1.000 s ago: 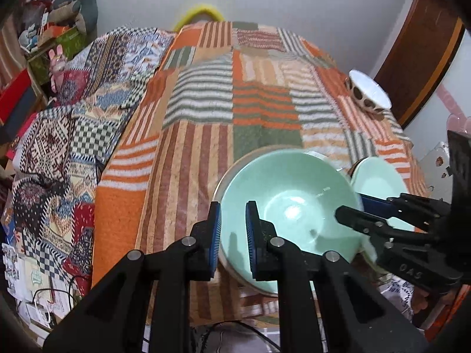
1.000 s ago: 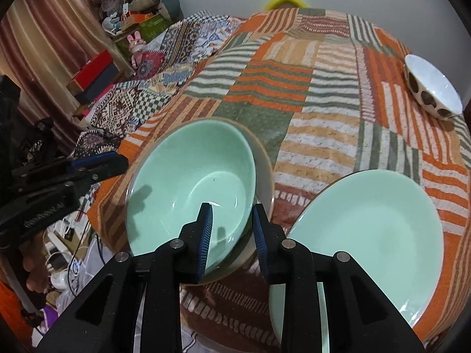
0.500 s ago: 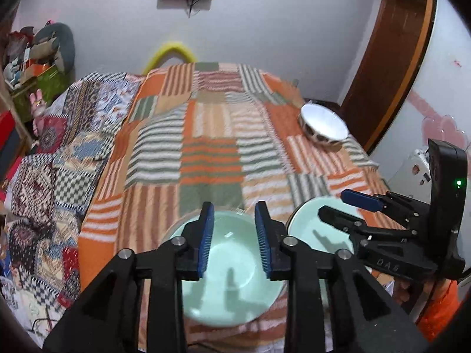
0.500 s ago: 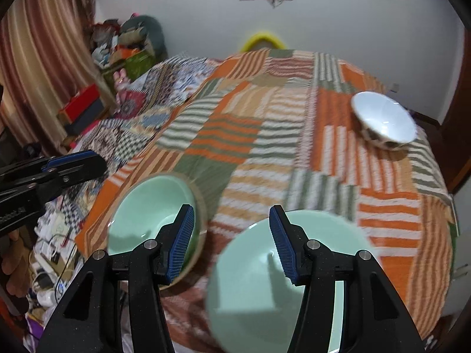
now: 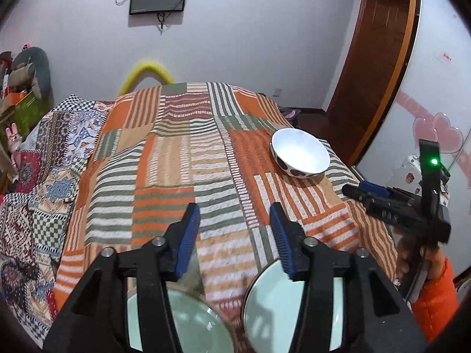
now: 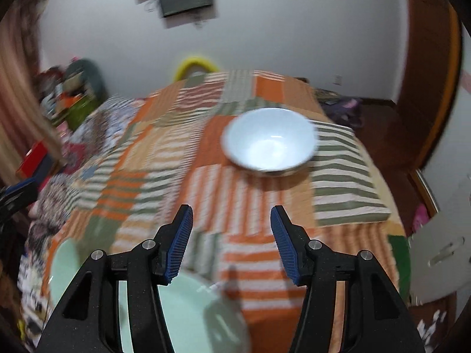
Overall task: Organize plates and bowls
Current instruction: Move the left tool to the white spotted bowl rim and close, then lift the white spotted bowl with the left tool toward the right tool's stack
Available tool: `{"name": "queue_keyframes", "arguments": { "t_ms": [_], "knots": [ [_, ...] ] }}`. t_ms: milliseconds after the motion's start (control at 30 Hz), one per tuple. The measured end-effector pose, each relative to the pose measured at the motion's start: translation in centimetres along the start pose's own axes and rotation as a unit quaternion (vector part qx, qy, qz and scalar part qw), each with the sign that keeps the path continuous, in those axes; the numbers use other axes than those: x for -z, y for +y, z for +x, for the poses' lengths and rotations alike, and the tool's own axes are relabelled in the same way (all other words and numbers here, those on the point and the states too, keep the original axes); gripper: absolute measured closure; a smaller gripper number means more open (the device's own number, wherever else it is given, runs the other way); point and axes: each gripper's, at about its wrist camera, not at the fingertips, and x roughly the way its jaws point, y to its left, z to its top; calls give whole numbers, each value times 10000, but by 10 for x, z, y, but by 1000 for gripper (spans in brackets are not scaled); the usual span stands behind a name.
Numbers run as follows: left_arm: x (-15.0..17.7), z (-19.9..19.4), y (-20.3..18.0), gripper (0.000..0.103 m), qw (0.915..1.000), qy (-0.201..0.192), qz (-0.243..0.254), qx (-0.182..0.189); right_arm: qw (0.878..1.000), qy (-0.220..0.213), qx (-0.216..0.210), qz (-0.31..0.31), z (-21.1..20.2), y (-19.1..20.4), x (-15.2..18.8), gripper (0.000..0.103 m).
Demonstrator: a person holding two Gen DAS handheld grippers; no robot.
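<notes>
The white bowl point(image 5: 299, 152) sits alone on the far right of the striped bedspread point(image 5: 182, 158); my left view shows dark spots on its outer wall, which the blurred right view hides. My left gripper point(image 5: 235, 235) is spread wide and empty above the green bowl point(image 5: 179, 323) and the green plate point(image 5: 265, 303) at the bed's near edge. My right gripper point(image 6: 231, 239) is equally wide, empty, aimed at the white bowl point(image 6: 269, 141).

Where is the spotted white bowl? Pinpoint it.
The spotted white bowl sits alone on the striped quilt, far right side near the wooden door.
</notes>
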Motion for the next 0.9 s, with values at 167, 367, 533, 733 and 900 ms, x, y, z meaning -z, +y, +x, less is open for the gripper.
{"name": "queue_keyframes", "arguments": {
  "t_ms": [167, 367, 533, 733, 900],
  "knots": [
    [-9, 41, -4, 48, 9997, 233, 59, -6, 9985, 147, 78, 521, 34, -40, -18, 52],
    [-9, 81, -5, 48, 9984, 545, 114, -14, 9956, 248, -2, 899, 73, -65, -41, 60],
    [-7, 101, -7, 48, 9972, 724, 179, -13, 9937, 479, -8, 1012, 103, -74, -50, 77],
    [-9, 117, -11, 48, 9961, 849, 238, -1, 9962, 480, -15, 731, 110, -72, -51, 87],
    [-14, 129, -19, 48, 9951, 956, 240, 95, 9977, 602, -209, 223, 102, -58, -41, 87]
  ]
}}
